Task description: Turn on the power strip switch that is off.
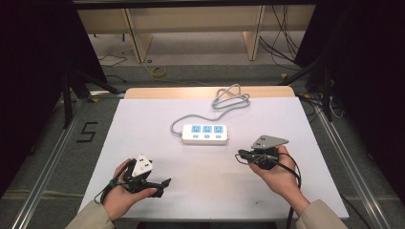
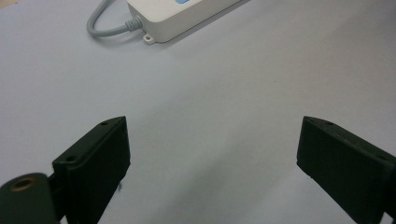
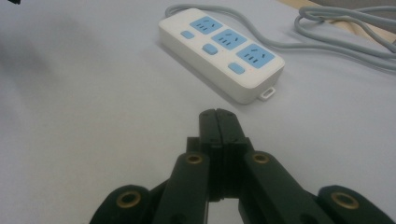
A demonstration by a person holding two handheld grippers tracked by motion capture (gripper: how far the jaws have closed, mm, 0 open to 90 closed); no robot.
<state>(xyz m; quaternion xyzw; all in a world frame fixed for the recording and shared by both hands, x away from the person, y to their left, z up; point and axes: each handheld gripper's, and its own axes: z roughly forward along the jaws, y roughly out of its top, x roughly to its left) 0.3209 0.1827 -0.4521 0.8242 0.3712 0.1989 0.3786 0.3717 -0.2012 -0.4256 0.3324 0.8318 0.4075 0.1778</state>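
Your left gripper view cuts off most of the power strip (image 2: 180, 16) at the top edge — you see just one end, a mounting tab and the start of its grey cord (image 2: 105, 28). From above, the markings on its three blue sockets are too small to read. The strip lies flat near the middle of the white tabletop (image 1: 143, 138), its cord looping toward the far edge.

Your left hand (image 1: 122, 193) rests low at the near left, its left gripper (image 1: 160, 187) pointing right with jaws released, wide apart over bare surface. Your right hand (image 1: 279, 174) holds the right gripper (image 1: 241, 155) pointing left, jaws clenched together on nothing — near the strip's right end, not touching it.
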